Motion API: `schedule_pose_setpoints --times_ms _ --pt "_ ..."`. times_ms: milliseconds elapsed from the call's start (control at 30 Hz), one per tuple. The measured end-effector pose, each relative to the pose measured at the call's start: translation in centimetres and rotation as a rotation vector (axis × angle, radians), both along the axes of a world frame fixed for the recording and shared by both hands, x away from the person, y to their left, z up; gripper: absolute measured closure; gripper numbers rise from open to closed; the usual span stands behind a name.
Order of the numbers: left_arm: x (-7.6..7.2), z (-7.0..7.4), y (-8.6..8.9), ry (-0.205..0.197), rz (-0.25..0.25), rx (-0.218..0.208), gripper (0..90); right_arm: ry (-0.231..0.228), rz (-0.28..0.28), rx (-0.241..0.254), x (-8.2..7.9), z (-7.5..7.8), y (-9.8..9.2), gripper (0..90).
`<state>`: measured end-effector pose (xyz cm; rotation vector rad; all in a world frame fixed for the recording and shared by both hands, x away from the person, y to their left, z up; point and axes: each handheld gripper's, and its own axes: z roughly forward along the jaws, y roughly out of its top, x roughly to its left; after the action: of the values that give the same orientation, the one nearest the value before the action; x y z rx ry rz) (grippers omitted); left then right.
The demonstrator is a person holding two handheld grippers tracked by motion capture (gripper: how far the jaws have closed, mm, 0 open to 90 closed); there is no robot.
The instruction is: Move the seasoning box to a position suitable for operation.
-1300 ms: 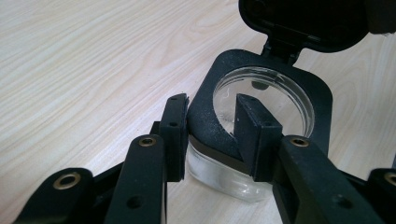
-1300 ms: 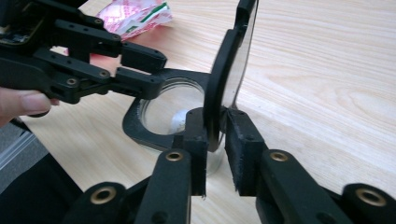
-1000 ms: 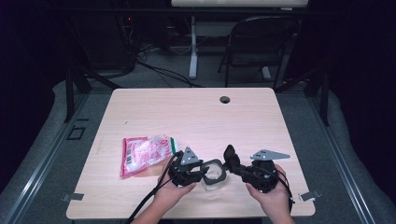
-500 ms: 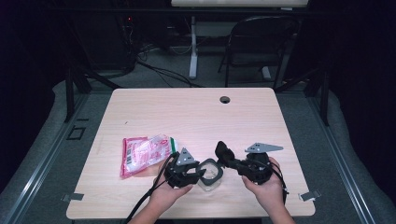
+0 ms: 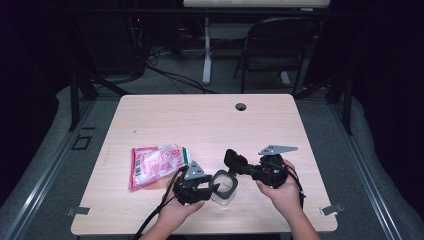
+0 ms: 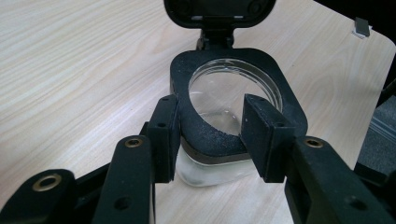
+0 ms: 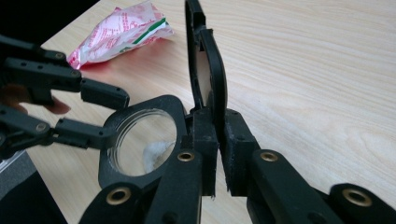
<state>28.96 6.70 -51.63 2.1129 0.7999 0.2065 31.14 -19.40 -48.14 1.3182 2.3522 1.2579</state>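
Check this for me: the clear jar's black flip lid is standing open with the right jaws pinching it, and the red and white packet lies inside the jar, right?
Not quite. The right gripper does pinch the open lid of the jar, but the red and white packet lies on the table beside the jar, not inside it, as the high view shows.

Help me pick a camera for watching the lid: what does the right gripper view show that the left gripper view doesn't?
Right gripper view: the right gripper shut on the upright lid, plus the red-and-white packet behind. Left gripper view: the left gripper, its jaws just opening, straddling the near rim, looking down into the jar. Both: the clear container on the wooden table.
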Motion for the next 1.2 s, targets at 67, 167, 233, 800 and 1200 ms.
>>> schedule_pose_setpoints --times_ms 67,167,233,800,1200 --pt "-0.1 0.0 0.1 -0.002 0.001 0.001 57.1 -0.004 -0.001 0.002 0.2 -0.1 0.1 85.2" --pt "-0.3 0.0 0.1 -0.003 0.008 -0.015 56.8 -0.006 -0.005 0.0 0.3 -0.1 0.3 84.6" --pt "-0.4 -0.1 0.2 -0.001 0.005 -0.019 56.6 -0.005 -0.008 0.001 0.3 -0.1 0.4 84.3" --pt "-0.6 0.1 0.5 -0.014 0.009 -0.029 53.3 0.0 -0.003 0.01 1.1 0.0 1.4 76.3" --pt "-0.6 1.9 6.0 -0.064 0.108 -0.07 49.9 0.013 -0.101 0.045 -1.1 0.0 0.4 62.1"
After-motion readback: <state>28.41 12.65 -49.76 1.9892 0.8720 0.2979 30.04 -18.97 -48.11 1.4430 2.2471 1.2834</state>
